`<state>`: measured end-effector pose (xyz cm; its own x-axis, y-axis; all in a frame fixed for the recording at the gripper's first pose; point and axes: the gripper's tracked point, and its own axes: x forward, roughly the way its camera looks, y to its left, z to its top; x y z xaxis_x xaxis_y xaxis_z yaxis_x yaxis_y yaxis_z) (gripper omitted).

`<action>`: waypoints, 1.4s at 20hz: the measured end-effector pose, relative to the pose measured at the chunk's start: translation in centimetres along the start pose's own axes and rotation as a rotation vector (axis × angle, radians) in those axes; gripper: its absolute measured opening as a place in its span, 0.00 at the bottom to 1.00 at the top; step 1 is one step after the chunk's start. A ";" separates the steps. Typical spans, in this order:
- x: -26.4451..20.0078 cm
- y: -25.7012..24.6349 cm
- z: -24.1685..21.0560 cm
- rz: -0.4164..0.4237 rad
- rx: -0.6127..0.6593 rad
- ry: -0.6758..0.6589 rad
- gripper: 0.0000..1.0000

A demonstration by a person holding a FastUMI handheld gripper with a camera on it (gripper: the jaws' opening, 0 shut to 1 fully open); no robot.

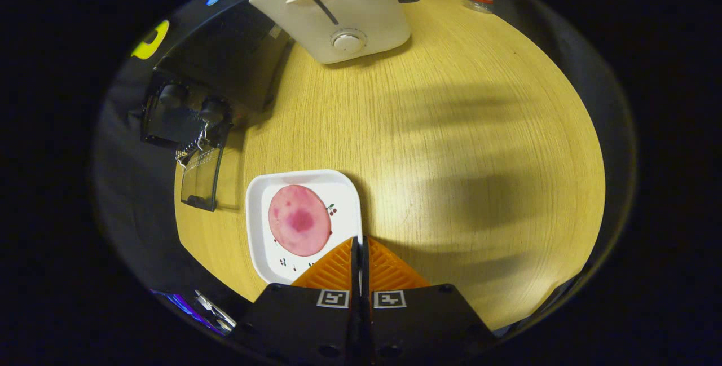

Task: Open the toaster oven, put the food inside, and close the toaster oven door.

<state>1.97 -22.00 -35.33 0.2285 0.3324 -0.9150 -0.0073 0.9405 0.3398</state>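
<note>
My gripper (360,247), closed and empty, hovers over the white plate (265,242) of pink meat (299,220); toaster oven (194,118) door open at the tabletop (451,157) edge.

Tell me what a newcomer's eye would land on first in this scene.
First, the round pink slice of meat on a white square plate, just ahead of the shut orange fingers of the gripper. Next, the white toaster at the far side of the yellow wooden table. Left of the plate stands the black toaster oven, its glass door folded down open.
</note>
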 end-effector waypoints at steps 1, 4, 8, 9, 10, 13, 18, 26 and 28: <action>0.1 0.1 0.0 0.022 0.028 0.003 0.02; -0.1 0.4 -0.2 0.092 0.164 0.007 0.02; -0.5 0.6 -0.4 0.148 0.304 -0.018 0.02; -0.9 0.6 -0.7 0.155 0.326 -0.030 0.02; -1.4 0.6 -0.7 0.162 0.345 -0.043 0.02; -2.8 1.1 -1.2 0.175 0.394 -0.082 0.02; -5.8 2.7 -2.1 0.191 0.461 -0.178 0.02; -9.2 8.5 -7.1 0.240 0.603 -0.323 0.02; -8.9 11.0 -8.5 0.265 0.628 -0.340 0.02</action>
<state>-8.39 -14.04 -25.27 0.5844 0.4055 -0.7029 0.4287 0.5811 0.6917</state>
